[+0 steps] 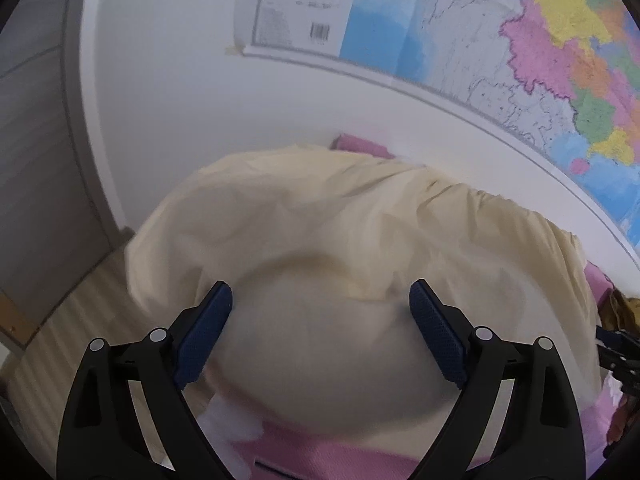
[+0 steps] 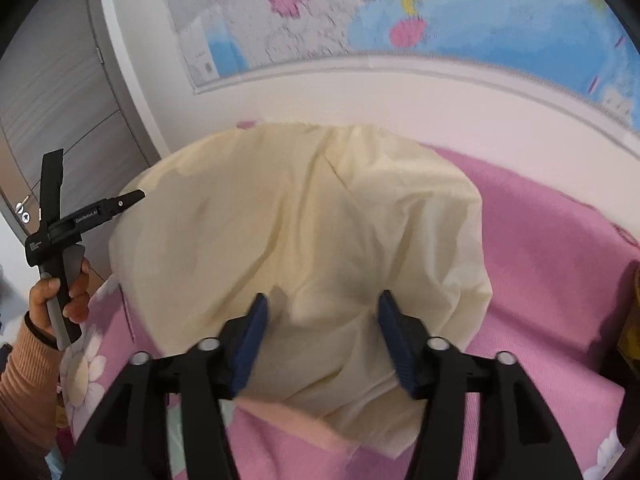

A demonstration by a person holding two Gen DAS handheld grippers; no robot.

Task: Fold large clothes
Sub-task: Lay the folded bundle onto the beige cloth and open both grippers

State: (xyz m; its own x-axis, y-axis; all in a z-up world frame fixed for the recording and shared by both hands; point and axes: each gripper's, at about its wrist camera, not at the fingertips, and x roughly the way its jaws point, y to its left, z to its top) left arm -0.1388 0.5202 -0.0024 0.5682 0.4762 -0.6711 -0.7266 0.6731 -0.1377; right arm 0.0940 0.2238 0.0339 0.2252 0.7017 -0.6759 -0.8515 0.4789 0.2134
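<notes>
Cream garment point(image 1: 352, 240) lies bunched on the pink bedspread point(image 2: 552, 264), its far edge near the white wall point(image 1: 168, 92) under the wall map point(image 1: 500, 40). Fabric is rumpled, with creases running across it; both views are somewhat blurred.

Left gripper point(image 1: 320, 300): jaws spread wide, blue pads point(image 1: 208, 332) well apart. Cream cloth fills the gap between them, but neither pad is pinching it. Whether the tips touch the fabric or sit just above it, cannot tell. Right wrist view shows the same tool from outside, at the garment's left edge, held by the person's left hand point(image 2: 60, 296) in an orange sleeve, fingers apart and nothing between them.

Right gripper point(image 2: 322, 308): also open, somewhat narrower than the left. Its blue pads point(image 2: 250, 340) straddle a raised fold at the near part of the garment. Fabric sits between the pads, no visible clamp. Contact with the cloth unclear.

Bedspread shows white flower print left of the garment, beside the hand. Grey door point(image 2: 52, 92) stands left of the garment, past the wall corner.
</notes>
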